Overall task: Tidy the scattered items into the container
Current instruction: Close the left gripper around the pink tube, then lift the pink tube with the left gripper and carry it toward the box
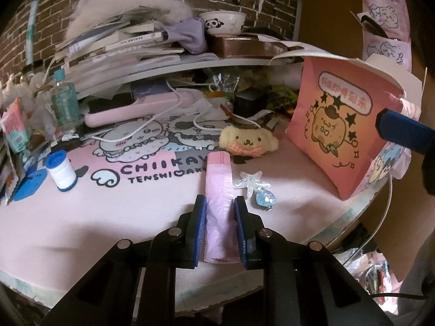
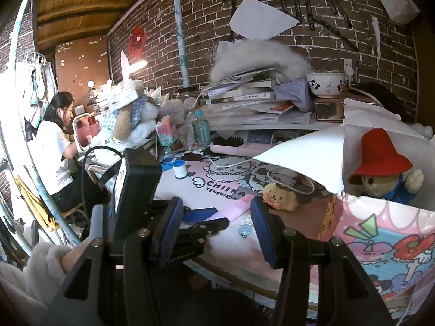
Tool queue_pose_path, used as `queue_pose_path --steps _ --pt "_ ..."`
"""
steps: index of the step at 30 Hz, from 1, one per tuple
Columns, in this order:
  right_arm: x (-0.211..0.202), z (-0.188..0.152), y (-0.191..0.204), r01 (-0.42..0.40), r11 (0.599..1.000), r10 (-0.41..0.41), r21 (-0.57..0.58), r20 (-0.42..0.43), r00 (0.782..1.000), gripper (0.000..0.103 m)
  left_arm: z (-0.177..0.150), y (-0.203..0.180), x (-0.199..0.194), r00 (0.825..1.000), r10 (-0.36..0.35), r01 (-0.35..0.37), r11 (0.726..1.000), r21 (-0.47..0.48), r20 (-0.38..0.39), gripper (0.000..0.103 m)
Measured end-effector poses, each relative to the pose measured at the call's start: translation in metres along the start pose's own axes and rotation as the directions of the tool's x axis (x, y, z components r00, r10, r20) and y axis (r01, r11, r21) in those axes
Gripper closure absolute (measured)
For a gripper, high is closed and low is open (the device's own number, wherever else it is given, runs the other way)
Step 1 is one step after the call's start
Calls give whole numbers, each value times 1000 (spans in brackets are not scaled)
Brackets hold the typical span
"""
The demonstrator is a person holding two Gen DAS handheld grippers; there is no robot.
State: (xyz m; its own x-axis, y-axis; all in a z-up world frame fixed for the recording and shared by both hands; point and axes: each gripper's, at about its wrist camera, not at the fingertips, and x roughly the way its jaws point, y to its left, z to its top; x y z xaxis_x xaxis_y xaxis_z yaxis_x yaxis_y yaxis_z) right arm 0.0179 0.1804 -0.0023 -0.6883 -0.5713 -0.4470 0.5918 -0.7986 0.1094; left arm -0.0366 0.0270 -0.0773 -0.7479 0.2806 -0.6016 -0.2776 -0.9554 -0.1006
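Pink bag roll (image 1: 218,203) lying flat on mat, beside star charm (image 1: 251,180).

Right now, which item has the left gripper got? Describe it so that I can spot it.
On the pink desk mat, find the left gripper at the near edge. Between its blue pads lies a pink roll, long and plain, unlike the glittery star charm beside it.

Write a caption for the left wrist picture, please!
Left gripper shut on a pink bag roll on the desk mat, beside a star charm.
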Motion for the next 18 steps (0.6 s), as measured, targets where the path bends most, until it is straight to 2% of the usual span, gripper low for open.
queue_pose_path --steps 14,18 --pt "-1 1 -3 4 1000 -4 7 8 1000 54 9 7 -11 999 -2 3 1000 -14 33 91" --pt "-2 1 -3 5 1000 -5 7 9 1000 54 11 7 -13 999 -3 4 1000 -12 44 95"
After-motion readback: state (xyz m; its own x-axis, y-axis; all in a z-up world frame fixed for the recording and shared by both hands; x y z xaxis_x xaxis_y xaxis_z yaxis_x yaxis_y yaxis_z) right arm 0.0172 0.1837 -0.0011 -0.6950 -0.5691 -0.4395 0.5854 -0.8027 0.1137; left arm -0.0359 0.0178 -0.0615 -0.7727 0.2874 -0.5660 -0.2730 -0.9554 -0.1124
